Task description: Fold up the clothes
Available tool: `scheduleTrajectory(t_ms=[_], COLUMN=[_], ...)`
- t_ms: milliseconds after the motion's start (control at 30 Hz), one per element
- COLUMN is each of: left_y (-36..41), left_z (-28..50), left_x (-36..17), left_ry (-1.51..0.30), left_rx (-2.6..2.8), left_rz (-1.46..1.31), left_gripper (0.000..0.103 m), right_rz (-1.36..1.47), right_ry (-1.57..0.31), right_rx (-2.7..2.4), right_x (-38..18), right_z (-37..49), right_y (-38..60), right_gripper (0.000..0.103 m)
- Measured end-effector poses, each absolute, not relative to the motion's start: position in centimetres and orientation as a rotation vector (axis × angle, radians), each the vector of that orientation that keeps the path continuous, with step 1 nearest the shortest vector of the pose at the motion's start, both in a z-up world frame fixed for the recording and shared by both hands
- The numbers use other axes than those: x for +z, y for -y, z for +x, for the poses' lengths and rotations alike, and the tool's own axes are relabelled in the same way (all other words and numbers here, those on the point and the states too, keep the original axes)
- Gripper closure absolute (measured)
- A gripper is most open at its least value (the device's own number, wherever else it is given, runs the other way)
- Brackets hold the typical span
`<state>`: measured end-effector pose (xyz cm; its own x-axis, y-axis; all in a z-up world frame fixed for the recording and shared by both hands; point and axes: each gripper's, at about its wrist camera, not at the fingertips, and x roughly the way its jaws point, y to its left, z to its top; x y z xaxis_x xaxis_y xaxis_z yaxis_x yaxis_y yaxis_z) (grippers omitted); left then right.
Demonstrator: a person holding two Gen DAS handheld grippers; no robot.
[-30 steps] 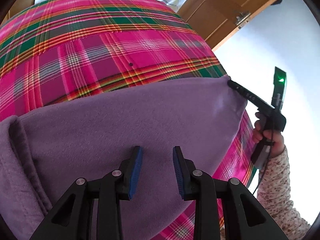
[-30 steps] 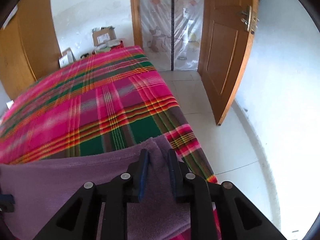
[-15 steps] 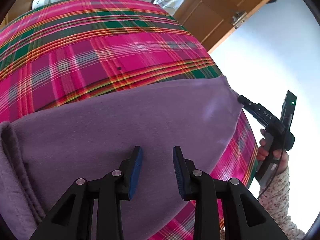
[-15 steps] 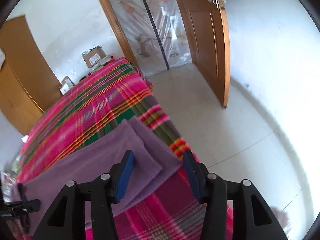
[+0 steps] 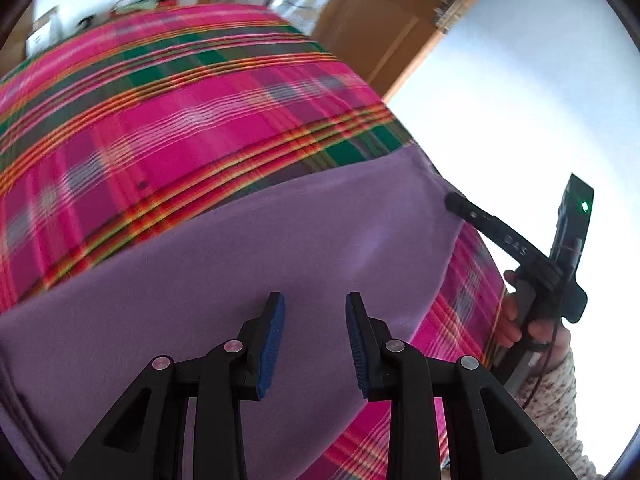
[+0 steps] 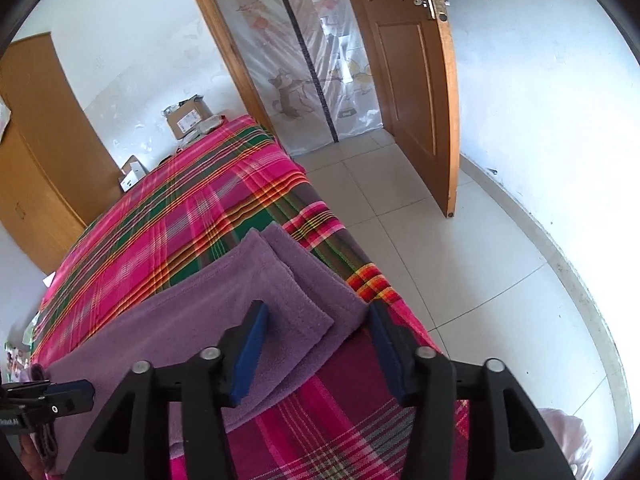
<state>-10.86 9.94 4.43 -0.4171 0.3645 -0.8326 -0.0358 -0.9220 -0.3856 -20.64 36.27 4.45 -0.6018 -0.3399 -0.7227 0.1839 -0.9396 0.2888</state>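
A purple fleece garment (image 5: 280, 248) lies folded on the plaid bed cover (image 5: 160, 120), near the bed's right edge. My left gripper (image 5: 314, 312) hovers over its middle, open, with nothing between the pads. My right gripper (image 6: 316, 320) is just behind the garment's doubled corner (image 6: 280, 280). Its jaws are wide and closing, and the pads do not touch the cloth below them. In the left wrist view the right gripper (image 5: 452, 200) shows side-on at that corner, held by a hand (image 5: 516, 320). The left gripper (image 6: 80, 396) shows at the lower left of the right wrist view.
The bed cover (image 6: 180, 208) runs back to cardboard boxes (image 6: 188, 116) by the wall. A tiled floor (image 6: 460, 280) lies right of the bed, with a wooden door (image 6: 412, 80) standing ajar and a plastic curtain (image 6: 312, 60) in the doorway. A wooden wardrobe (image 6: 40, 140) stands at the left.
My right gripper let go of the garment's corner, opened wide and drew back from it. The left gripper shifted sideways over the garment with its jaws unchanged.
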Motion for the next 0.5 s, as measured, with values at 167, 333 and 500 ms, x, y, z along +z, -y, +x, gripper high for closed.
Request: scheduleTrajectory(t_ms=[167, 333, 500], left_y=[-11.3, -11.7, -11.7], left_z=[-12.1, -12.5, -12.6], left_x=[4.1, 3.9, 3.9], left_ry=[0.41, 0.386, 0.401], left_rx=[2.414, 2.409, 2.403], left_rz=[-1.542, -1.529, -1.522], left_gripper=[0.072, 0.063, 0.06], right_rz=[1.22, 1.207, 1.117], right_ry=[0.261, 0.239, 0.191], right_rx=[-2.544, -2.523, -2.564], right_x=[4.3, 4.4, 5.5], right_z=[-20.4, -20.1, -18.9], right_y=[-35.8, -35.1, -34.5], right_gripper=[0.075, 0.089, 0.091])
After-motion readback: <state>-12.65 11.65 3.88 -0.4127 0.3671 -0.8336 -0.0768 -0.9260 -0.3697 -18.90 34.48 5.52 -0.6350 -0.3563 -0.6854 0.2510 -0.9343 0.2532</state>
